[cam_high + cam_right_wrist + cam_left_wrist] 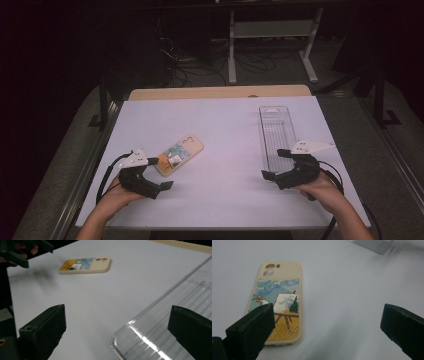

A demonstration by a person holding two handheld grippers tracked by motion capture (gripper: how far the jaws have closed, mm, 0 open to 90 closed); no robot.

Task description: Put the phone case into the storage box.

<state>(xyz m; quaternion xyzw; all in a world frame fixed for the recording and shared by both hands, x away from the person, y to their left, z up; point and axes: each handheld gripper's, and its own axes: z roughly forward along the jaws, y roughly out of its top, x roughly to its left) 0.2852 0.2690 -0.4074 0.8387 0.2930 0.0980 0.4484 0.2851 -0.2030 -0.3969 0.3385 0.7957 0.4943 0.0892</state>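
A cream phone case (180, 152) with a painted landscape on its back lies flat on the white table (225, 120), left of centre. My left gripper (161, 173) stands open just in front of the case's near end, nothing between its jaws. In the left gripper view the phone case (279, 302) lies ahead, partly behind the left jaw of the left gripper (327, 332). A long clear plastic tray (276, 130) lies at the right. My right gripper (274, 164) is open at the tray's near end. In the right gripper view the right gripper (115, 332) straddles the tray's corner (175, 315) without touching it.
The phone case (85, 265) and the left gripper (25, 252) appear far off in the right gripper view. A wooden strip (220, 92) edges the table's far side. Dark floor, cables and a desk frame (270, 40) lie beyond.
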